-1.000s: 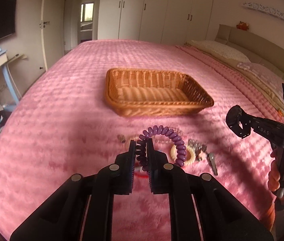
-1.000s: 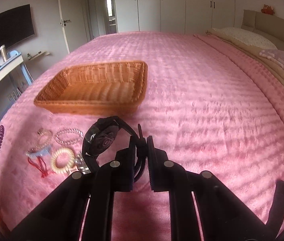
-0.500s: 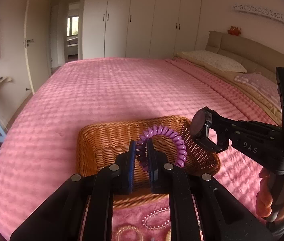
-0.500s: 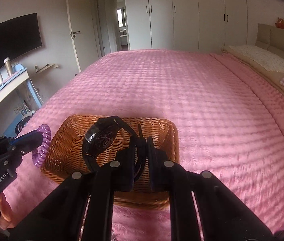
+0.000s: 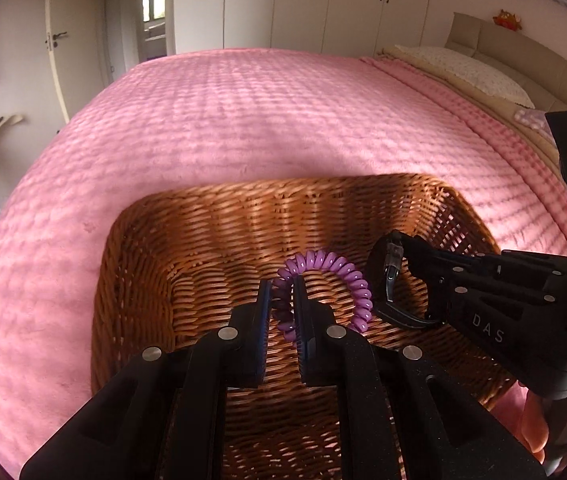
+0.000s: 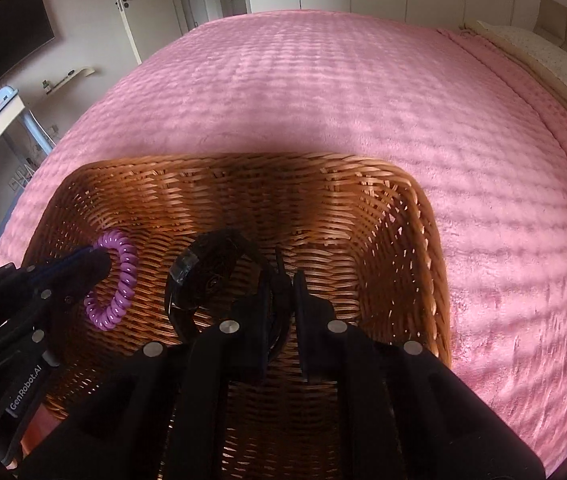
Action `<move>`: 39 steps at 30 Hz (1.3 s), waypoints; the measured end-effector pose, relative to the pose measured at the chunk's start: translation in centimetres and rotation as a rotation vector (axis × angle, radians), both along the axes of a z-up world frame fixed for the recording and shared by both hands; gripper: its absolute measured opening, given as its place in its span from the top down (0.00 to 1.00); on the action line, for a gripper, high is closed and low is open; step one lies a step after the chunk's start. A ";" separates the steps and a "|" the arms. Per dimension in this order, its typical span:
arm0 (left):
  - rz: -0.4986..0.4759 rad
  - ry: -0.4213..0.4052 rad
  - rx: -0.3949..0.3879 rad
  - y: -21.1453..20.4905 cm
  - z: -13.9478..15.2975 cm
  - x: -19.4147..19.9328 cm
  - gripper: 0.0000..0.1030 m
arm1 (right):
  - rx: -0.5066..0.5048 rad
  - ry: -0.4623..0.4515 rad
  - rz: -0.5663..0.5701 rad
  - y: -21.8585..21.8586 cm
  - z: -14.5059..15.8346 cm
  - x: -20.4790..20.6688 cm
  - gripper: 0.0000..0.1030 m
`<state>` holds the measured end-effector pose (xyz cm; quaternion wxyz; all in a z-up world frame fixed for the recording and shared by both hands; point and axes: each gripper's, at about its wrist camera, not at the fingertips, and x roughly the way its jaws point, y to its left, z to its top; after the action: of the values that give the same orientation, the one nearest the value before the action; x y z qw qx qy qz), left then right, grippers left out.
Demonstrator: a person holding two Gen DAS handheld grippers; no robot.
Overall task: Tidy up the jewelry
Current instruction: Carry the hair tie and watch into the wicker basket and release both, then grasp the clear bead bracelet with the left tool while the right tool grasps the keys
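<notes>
Right wrist: wicker basket (image 6: 411, 216) on pink bedspread (image 6: 323, 80)

A wicker basket (image 5: 143, 280) sits on the pink bedspread (image 5: 263, 120).

Purple spiral band (image 5: 335, 276), black watch (image 6: 203, 276) above wicker basket (image 6: 411, 240)
</notes>
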<state>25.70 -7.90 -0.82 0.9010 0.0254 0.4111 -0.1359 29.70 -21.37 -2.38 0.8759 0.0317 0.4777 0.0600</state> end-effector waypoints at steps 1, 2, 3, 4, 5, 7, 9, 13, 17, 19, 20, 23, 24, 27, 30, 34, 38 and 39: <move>-0.002 0.010 0.002 -0.1 -0.2 0.1 0.91 | 0.003 0.000 0.001 0.0 -0.1 0.0 0.91; -0.002 0.017 0.004 -0.1 -0.5 0.2 0.91 | 0.007 -0.001 0.001 -0.1 0.0 -0.1 0.91; -0.001 0.019 0.005 -0.1 -0.6 0.2 0.91 | 0.003 -0.002 0.003 -0.1 0.0 -0.3 0.91; 0.003 0.019 0.003 -0.1 -0.8 0.3 0.90 | 0.001 -0.003 0.002 -0.1 0.1 -0.4 0.91; 0.004 0.021 -0.001 0.0 -0.8 0.3 0.90 | 0.004 -0.004 -0.002 -0.3 0.2 -0.5 0.90; 0.006 0.027 -0.010 0.2 -0.8 0.1 0.84 | 0.029 0.005 -0.008 -0.6 0.4 -0.6 0.89; 0.001 0.013 -0.020 0.6 -0.3 -0.7 0.74 | 0.043 -0.011 -0.012 -1.0 1.1 -1.2 0.89; -0.023 -0.016 -0.062 1.7 1.4 -3.0 0.66 | 0.062 -0.056 -0.011 -1.6 3.1 -3.6 0.79; -0.055 -0.074 -0.099 3.2 4.1 -7.0 0.62 | 0.073 -0.124 0.005 -1.8 6.0 -7.3 0.70; -0.062 -0.099 -0.119 4.1 5.4 -8.9 0.62 | 0.086 -0.148 0.011 -1.9 7.2 -9.2 0.70; -0.068 -0.111 -0.131 4.4 6.0 -10.0 0.62 | 0.093 -0.159 0.014 -2.0 7.8 -10.3 0.68; -0.083 -0.149 -0.144 5.6 7.7 -13.1 0.58 | 0.086 -0.211 0.016 -2.1 9.5 -13.6 0.53; -0.092 -0.163 -0.146 5.9 8.1 -14.3 0.58 | 0.077 -0.226 0.019 -2.1 9.8 -14.7 0.53; -0.108 -0.186 -0.146 6.9 8.8 -17.1 0.57 | 0.079 -0.248 0.023 -2.2 10.3 -17.9 0.53; -0.112 -0.182 -0.157 8.0 8.2 -19.4 0.57 | 0.121 -0.236 0.025 -2.8 9.4 -20.4 0.53; -0.091 -0.144 -0.195 9.6 6.5 -21.1 0.57 | 0.153 -0.195 0.021 -3.2 7.1 -22.4 0.53; -0.076 -0.099 -0.229 10.6 4.4 -21.7 0.57 | 0.176 -0.135 0.014 -3.3 4.3 -23.4 0.53; -0.073 -0.087 -0.237 10.9 3.9 -21.9 0.57 | 0.178 -0.120 0.012 -3.2 3.5 -23.7 0.53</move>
<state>3.84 2.97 3.06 0.9092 -0.0605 0.3516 -0.2148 6.05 -24.55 1.11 0.8963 0.1030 0.4172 0.1091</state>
